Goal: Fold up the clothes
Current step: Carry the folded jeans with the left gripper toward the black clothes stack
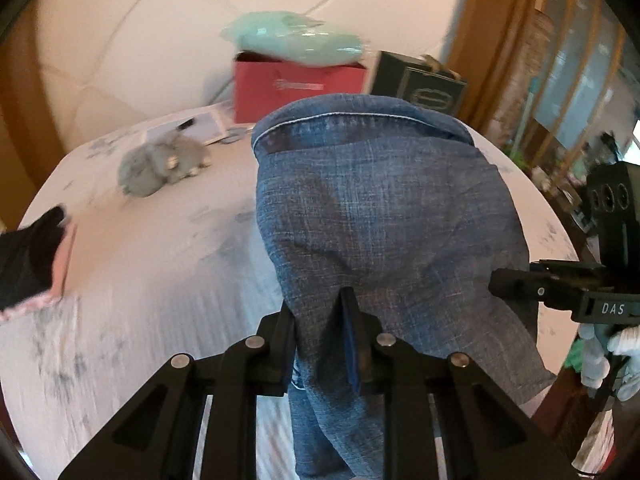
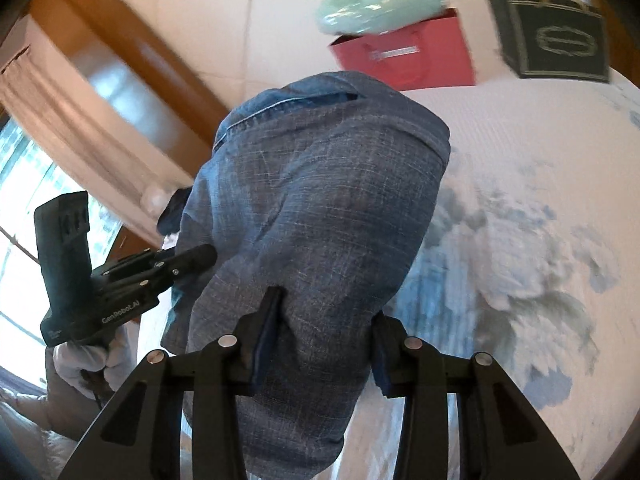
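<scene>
Mid-fold: denim jeans [image 1: 384,208] are held lifted over the bed [image 1: 160,280], near its right edge. Left gripper [image 1: 320,344] is clamped on denim; right gripper [image 2: 320,340] likewise. Next, a matched carry toward the headboard end seems needed. Open sheet lies left; red bag [image 1: 300,88] and plush rabbit [image 1: 160,164] crowd that end.

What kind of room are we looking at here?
Probably a bedroom: a bed with a floral sheet and padded headboard, a grey plush toy on it, and a curtained window beside it.
</scene>
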